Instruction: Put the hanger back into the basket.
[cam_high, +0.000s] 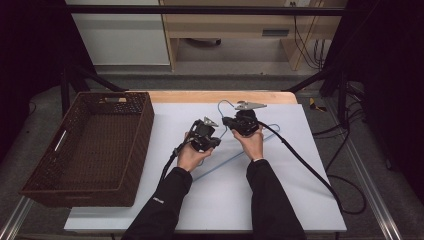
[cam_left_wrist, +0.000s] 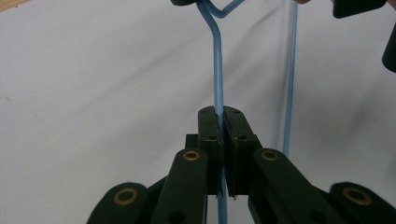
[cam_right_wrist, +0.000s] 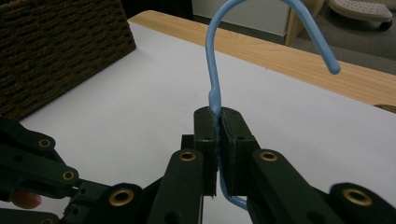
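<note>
A light blue wire hanger (cam_high: 231, 156) lies over the white table top (cam_high: 280, 200) between both hands. My left gripper (cam_high: 212, 131) is shut on one of its straight bars; in the left gripper view the blue wire (cam_left_wrist: 217, 70) runs up out of the closed jaws, with a second bar (cam_left_wrist: 290, 84) to the right. My right gripper (cam_high: 231, 121) is shut on the hanger's neck, just below the hook. In the right gripper view the hook (cam_right_wrist: 261, 9) curves up and over from the clamped jaws (cam_right_wrist: 218, 116). The two grippers sit close together near the table's middle.
A dark brown wicker basket (cam_high: 35, 172) stands at the table's left side. A wooden strip (cam_high: 215, 96) runs along the far edge. Black cables (cam_high: 310, 167) trail from the grippers across the table to the right. Dark frame posts stand at both sides.
</note>
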